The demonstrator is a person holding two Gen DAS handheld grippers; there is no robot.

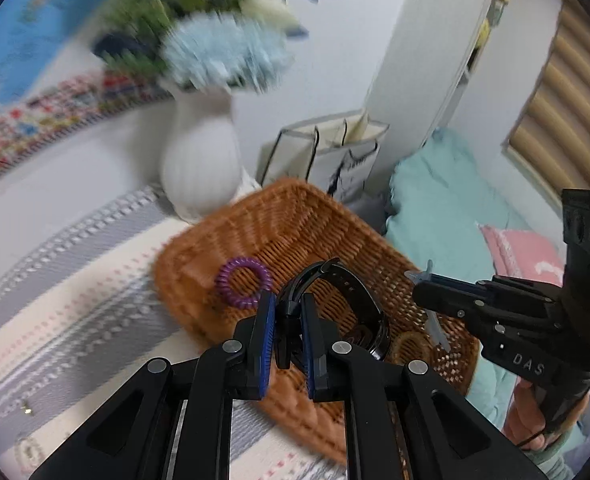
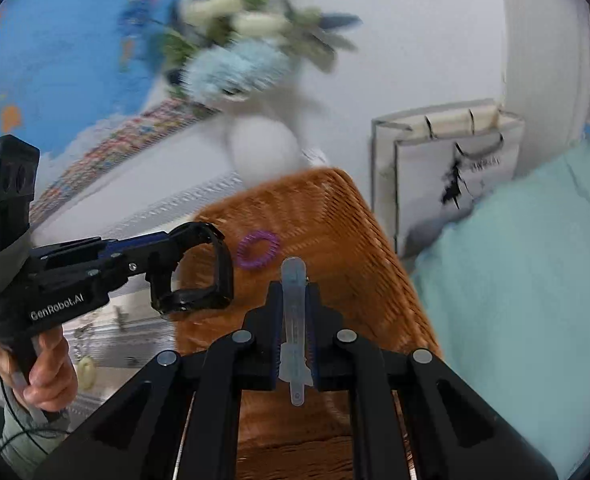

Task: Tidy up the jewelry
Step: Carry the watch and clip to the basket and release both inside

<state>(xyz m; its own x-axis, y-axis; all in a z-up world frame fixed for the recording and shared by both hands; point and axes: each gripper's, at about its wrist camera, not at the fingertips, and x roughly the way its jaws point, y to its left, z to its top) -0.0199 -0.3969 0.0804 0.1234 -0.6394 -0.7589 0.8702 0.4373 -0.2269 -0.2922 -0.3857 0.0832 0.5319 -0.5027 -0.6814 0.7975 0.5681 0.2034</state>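
Note:
My left gripper [image 1: 289,304] is shut on the strap of a black watch [image 1: 351,284], held over the near part of a brown wicker basket [image 1: 295,216]. A purple coil hair tie [image 1: 225,280] lies in the basket, just left of the fingers. My right gripper [image 2: 295,288] is shut on a clear plastic hair clip [image 2: 293,320], over the basket's [image 2: 335,220] near side. From the right wrist, the left gripper [image 2: 163,240] carries the watch [image 2: 223,264] at the left, close to the hair tie [image 2: 260,233]. In the left wrist view the right gripper [image 1: 419,280] and clip [image 1: 437,330] are at the right.
A white vase [image 1: 201,160] of flowers stands behind the basket on a striped cloth [image 1: 75,280]. Paper bags [image 1: 335,156] lean against the wall. Teal bedding [image 1: 447,208] and a pink pillow [image 1: 523,248] lie to the right. A small gold item [image 1: 27,410] lies on the cloth.

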